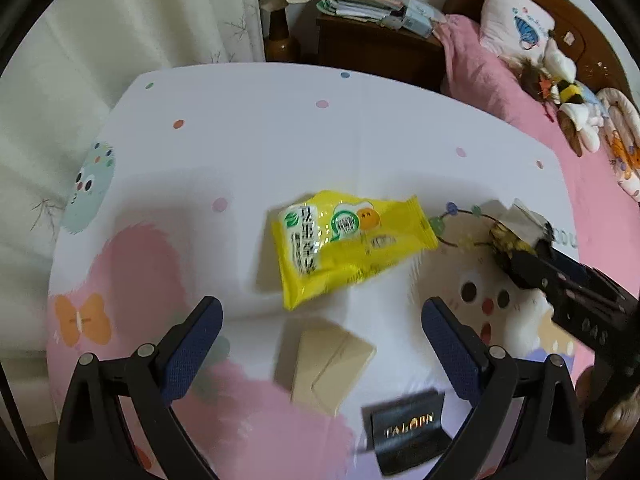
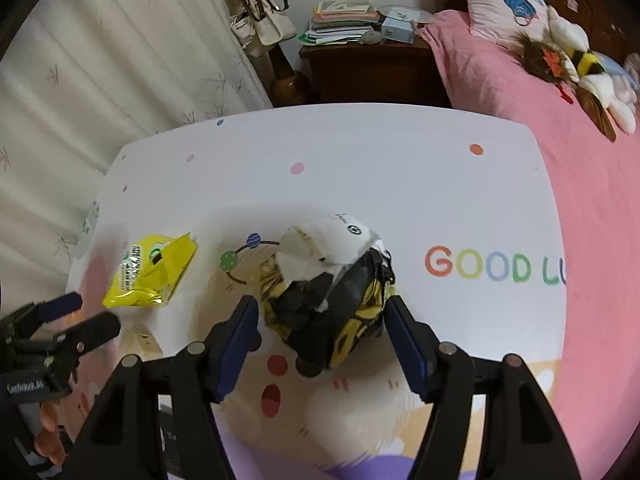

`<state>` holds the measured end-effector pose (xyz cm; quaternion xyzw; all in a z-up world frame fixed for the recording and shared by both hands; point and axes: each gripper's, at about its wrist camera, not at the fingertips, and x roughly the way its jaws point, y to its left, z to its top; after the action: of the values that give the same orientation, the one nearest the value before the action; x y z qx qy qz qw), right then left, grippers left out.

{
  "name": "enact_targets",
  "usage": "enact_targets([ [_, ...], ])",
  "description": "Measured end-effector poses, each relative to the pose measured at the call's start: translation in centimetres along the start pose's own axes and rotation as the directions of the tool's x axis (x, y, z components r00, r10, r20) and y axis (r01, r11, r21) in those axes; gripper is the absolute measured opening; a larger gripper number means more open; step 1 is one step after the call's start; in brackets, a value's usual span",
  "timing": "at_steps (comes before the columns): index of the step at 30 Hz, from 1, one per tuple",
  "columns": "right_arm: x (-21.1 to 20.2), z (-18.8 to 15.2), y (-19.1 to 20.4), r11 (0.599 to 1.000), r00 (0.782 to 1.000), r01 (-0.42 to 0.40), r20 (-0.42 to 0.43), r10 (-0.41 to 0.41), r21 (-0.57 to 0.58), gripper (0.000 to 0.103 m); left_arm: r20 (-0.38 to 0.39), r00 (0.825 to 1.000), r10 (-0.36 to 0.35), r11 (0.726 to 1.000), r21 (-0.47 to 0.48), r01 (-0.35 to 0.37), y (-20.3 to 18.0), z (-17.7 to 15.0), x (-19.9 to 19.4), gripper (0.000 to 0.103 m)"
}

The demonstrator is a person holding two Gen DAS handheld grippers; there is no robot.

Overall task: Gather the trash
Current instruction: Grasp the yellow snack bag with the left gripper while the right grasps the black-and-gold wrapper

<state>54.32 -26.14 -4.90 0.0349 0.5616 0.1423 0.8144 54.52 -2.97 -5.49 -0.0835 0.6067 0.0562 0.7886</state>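
Observation:
A yellow snack packet (image 1: 348, 248) (image 2: 150, 272) lies on the cartoon-printed table cover (image 1: 280, 120). A tan envelope (image 1: 332, 364) and a black card (image 1: 408, 432) lettered in gold lie nearer to me. My left gripper (image 1: 322, 306) (image 2: 94, 312) hangs open just above them, its fingertips at the packet's near edge, holding nothing. A crumpled black, yellow and white wrapper ball (image 2: 328, 300) (image 1: 508, 236) rests on the cover to the right. My right gripper (image 2: 320, 302) (image 1: 532, 252) is open around it, a finger on each side, with a small gap showing on the left.
A pink bed (image 1: 500, 80) with a pillow and plush toys (image 1: 568, 92) borders the table's right side. A dark nightstand (image 1: 368, 40) stacked with books stands behind it. A pale curtain (image 1: 80, 80) hangs on the left. A hand (image 2: 48, 436) grips the left tool.

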Motion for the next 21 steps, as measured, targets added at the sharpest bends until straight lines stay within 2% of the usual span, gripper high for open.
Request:
enact_targets([
  [9,1.1,0.4,0.2,0.999,1.000,0.002,0.001,-0.002,-0.042,0.065,-0.033,0.998,0.048,0.999,0.018,-0.047,-1.1,2.6,3.5,0.099],
  [14,1.3,0.1,0.8,0.996,1.000,0.007,0.010,-0.006,-0.086,0.058,-0.028,0.998,0.059,0.998,0.030,-0.058,-1.8,3.0,4.6,0.098],
  [16,1.3,-0.1,0.8,0.996,1.000,0.005,0.013,-0.004,-0.093,0.057,-0.031,0.999,0.045,0.999,0.020,-0.044,-1.7,3.0,4.9,0.082],
  [18,1.2,-0.3,0.9,0.995,1.000,0.001,0.015,0.001,-0.096,0.053,-0.033,0.999,0.027,1.000,0.005,-0.027,-1.6,3.0,5.1,0.080],
  [21,1.1,-0.8,1.1,0.993,1.000,0.002,0.019,0.000,-0.116,0.051,-0.006,1.000,0.005,1.000,-0.008,-0.005,-1.5,2.9,4.8,0.066],
])
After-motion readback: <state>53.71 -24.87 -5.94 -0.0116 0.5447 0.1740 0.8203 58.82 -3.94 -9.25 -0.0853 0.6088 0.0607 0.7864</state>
